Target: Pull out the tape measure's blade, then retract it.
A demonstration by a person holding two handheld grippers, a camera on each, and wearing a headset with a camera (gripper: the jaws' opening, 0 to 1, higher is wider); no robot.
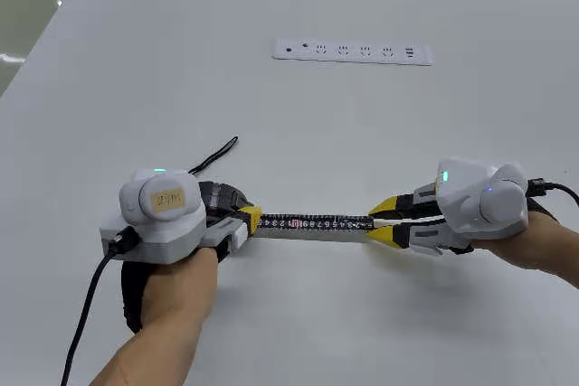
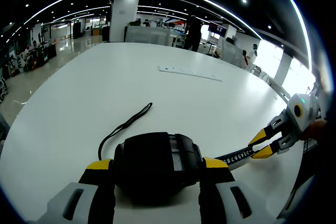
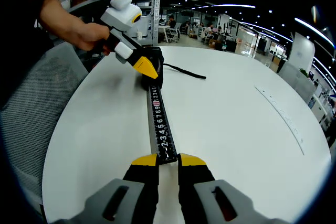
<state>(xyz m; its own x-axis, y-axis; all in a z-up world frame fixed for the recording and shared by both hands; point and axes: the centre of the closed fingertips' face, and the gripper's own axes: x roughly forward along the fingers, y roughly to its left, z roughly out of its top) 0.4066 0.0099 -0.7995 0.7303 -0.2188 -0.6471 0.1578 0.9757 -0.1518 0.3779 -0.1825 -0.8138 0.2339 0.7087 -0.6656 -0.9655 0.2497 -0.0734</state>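
Black numerals are printed along the blade (image 3: pixel 160 124), and in the right gripper view the run 2 3 4 5 6 7 8 9 can be read on the stretch nearest the camera. Further figures beyond that are too small to make out. A tan label (image 1: pixel 168 199) is stuck on top of the left tool (image 1: pixel 242 223); its writing cannot be read.

The black case of the tape measure (image 2: pixel 157 153) is clamped by its sides between the yellow-tipped jaws of the left tool, low over the white counter (image 1: pixel 407 314), at the left of the head view. From the case the blade is drawn out with its printed face up. Its long axis runs left to right across the head view, close over the counter. The far end of the blade is pinched between the narrowly closed jaws of the right tool (image 1: pixel 380 221).

A thin black strap (image 1: pixel 215 155) trails from the case across the counter, away from the person. A white power strip (image 1: pixel 353 51) lies flat farther back, well apart from both tools.
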